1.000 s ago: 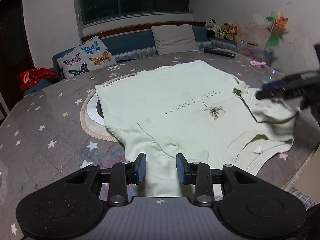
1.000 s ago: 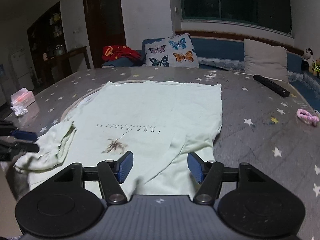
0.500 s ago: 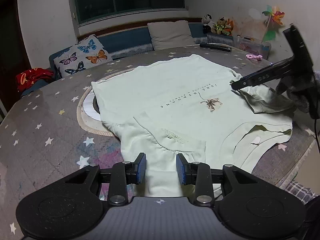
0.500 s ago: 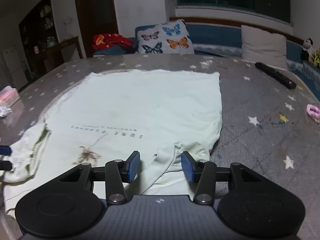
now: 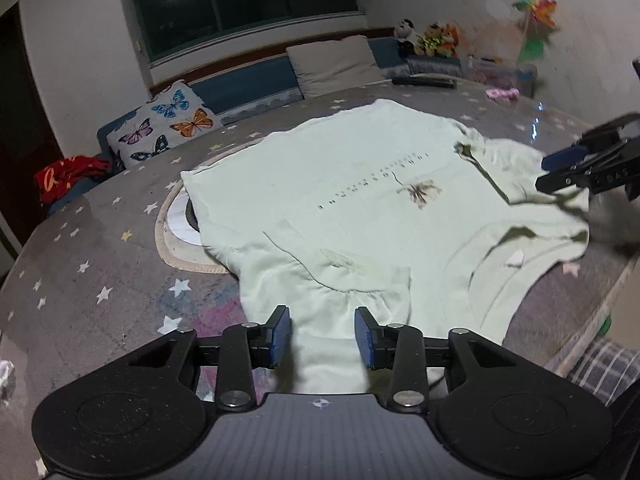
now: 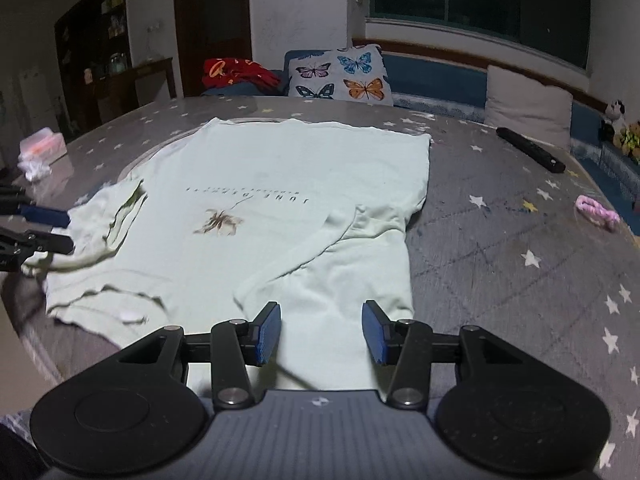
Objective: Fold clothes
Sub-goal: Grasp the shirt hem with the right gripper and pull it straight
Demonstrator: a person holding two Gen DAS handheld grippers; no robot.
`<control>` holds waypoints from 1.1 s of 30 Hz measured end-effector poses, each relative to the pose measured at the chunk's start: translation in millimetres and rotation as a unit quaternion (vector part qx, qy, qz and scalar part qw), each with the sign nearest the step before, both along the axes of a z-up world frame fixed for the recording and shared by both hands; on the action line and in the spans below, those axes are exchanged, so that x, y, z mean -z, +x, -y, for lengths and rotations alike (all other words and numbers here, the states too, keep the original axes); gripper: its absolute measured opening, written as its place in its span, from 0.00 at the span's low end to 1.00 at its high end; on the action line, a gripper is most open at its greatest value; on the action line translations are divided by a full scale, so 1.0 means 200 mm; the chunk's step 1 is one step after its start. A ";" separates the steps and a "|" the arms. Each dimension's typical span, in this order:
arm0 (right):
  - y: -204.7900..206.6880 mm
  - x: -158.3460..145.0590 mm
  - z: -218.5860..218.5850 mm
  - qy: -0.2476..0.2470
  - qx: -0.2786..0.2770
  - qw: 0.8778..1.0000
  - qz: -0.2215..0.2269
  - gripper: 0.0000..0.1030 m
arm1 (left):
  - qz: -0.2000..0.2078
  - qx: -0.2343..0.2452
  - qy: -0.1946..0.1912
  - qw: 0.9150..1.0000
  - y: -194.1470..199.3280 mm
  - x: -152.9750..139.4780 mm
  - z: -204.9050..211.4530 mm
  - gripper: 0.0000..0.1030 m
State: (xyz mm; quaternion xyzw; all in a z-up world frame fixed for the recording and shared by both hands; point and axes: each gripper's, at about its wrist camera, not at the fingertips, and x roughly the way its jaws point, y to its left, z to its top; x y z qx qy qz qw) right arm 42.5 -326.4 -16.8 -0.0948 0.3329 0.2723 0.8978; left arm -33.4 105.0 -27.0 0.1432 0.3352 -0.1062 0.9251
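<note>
One pale green shirt lies spread on the starred worktop, thin, limp and light; take each sleeve's edge. Left claw is opening, right claw spread, both empty.

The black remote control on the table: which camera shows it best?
The right wrist view. There the remote control lies in plain sight on the starry table, right of the pale green T-shirt, its long shape clear. In the left wrist view it is only a thin dark strip at the table's far edge.
</note>
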 end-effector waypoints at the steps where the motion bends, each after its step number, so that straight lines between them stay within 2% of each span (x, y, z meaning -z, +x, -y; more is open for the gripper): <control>1: -0.02 0.00 0.00 -0.002 -0.001 1.000 0.003 0.45 | 0.002 0.002 0.003 1.000 -0.01 0.00 0.01 0.39; 4: -0.06 -0.03 0.02 0.011 -0.003 1.000 0.009 0.45 | 0.009 0.006 -0.001 1.000 -0.03 -0.02 0.01 0.39; 9: -0.06 0.02 0.04 0.007 0.006 1.000 -0.007 0.45 | 0.002 0.007 0.004 1.000 -0.05 0.02 0.02 0.39; 15: -0.10 -0.05 0.06 0.016 0.007 1.000 0.017 0.45 | 0.005 0.018 0.001 1.000 -0.09 -0.01 0.02 0.39; 21: -0.09 0.02 0.07 0.013 0.012 1.000 -0.008 0.45 | -0.014 0.030 -0.005 0.999 -0.10 0.04 0.03 0.37; 28: -0.14 -0.06 0.10 -0.003 -0.023 1.000 0.008 0.45 | -0.003 0.096 0.018 0.995 -0.20 -0.04 0.03 0.39; 33: -0.21 -0.07 0.10 -0.042 -0.066 0.997 0.012 0.51 | -0.014 0.123 0.049 0.991 -0.19 0.01 0.06 0.39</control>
